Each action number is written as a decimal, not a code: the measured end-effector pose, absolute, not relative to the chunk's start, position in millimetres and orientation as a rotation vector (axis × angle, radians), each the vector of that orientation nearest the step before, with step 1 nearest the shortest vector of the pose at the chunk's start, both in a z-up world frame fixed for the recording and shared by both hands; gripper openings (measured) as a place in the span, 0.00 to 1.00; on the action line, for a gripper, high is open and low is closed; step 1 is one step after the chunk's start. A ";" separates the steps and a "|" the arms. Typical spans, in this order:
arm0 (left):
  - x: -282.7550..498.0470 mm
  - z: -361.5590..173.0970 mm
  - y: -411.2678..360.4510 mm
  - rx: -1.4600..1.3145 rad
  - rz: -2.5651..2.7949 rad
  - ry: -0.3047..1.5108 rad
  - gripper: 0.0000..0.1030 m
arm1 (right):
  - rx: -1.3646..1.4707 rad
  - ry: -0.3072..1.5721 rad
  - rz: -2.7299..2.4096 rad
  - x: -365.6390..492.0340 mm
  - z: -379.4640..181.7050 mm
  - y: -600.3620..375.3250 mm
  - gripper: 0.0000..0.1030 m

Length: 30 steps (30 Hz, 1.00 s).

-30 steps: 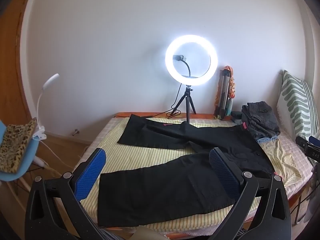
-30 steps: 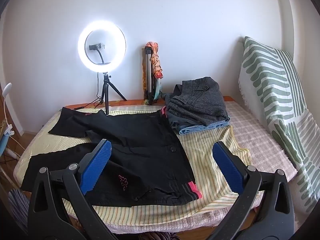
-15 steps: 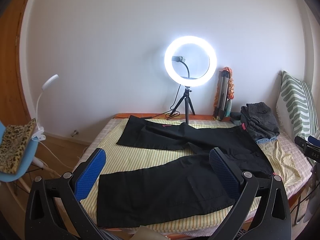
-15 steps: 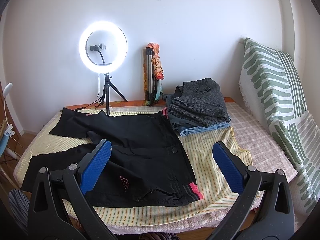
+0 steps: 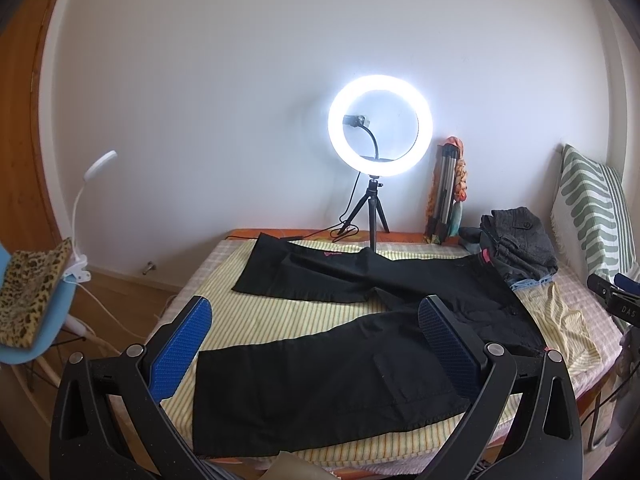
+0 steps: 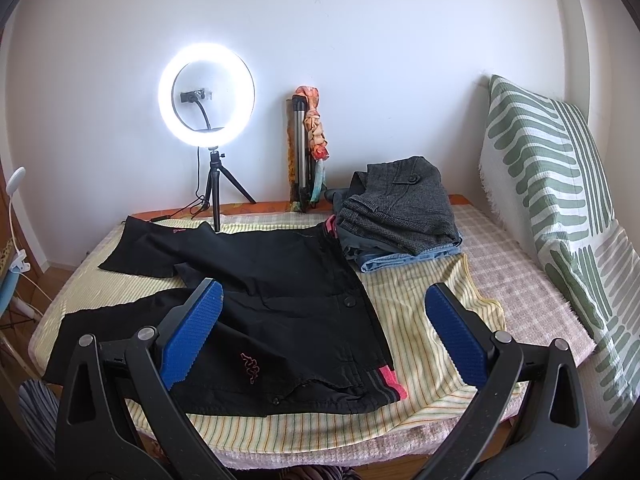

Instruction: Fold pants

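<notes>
The black pants [image 6: 248,308] lie spread flat on the striped yellow cloth [image 6: 432,312] that covers the bed [image 6: 532,280], legs splayed apart toward the left and the waistband, with its pink tabs, toward the right; no fold shows in them, so by my judgement the task stands at its very start, at the approach before the first grasp. The left gripper [image 5: 316,340] hovers above the near leg with its blue pads [image 5: 180,344] spread wide and nothing between them; the right gripper [image 6: 324,332] hangs over the waist end, its jaws likewise wide apart and empty, the near waistband corner lying below and between them. Neither touches the fabric, as far as the views show.

The next move, I judge, calls for bringing one leg over the other; the far leg lies at an angle near the ring light [image 5: 380,126] on its tripod, so the left gripper would need to reach across to that hem, while the right takes the far waistband corner beside the pile of folded clothes [image 6: 400,216]; both would then carry the far half toward the near edge. The cloth is thin and limp, so the pads need to pinch a single clean edge; the tripod leg stands just beside the far leg and could be knocked; the grey pile touches or nearly touches the waistband, and I cannot tell which.
</notes>
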<state>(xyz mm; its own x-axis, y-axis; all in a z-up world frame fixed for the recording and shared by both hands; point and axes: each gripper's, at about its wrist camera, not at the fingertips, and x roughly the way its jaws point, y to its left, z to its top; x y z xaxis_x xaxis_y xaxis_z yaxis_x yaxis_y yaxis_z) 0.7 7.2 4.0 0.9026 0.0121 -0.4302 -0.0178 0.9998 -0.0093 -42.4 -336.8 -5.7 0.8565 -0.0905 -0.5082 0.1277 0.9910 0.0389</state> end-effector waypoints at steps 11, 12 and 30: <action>0.5 3.0 7.5 -0.009 0.011 0.445 1.00 | 0.075 0.533 -0.110 -41.8 -6.7 -336.8 1.00; 1.0 2.9 7.7 -0.008 0.013 0.446 1.00 | 0.075 0.534 -0.109 -41.1 -6.5 -335.6 1.00; 2.9 1.5 6.2 -0.006 0.012 0.449 1.00 | 0.080 0.538 -0.100 -39.4 -16.4 -331.5 1.00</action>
